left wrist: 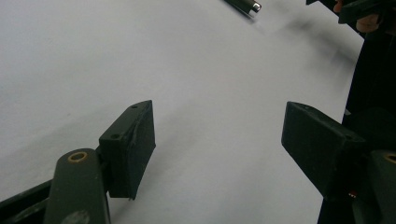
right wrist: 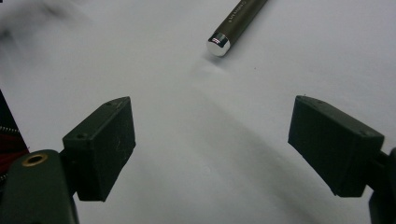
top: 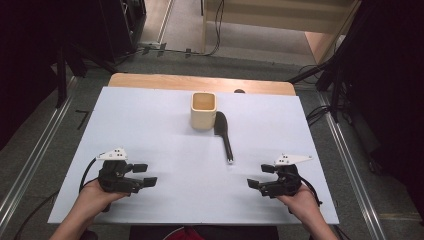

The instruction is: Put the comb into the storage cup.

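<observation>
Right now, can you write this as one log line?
left gripper: open, empty | right gripper: open, empty | black spoon: flat beside cup | table

I am looking down on my counter [top: 150,125], whose white sheet is covering it up to a bare wooden strip at the far edge. A cream square cup [top: 203,110] is standing upright near the far middle. A dark spatula [top: 223,134] is lying flat just beside the cup, its handle pointing back toward me.
</observation>
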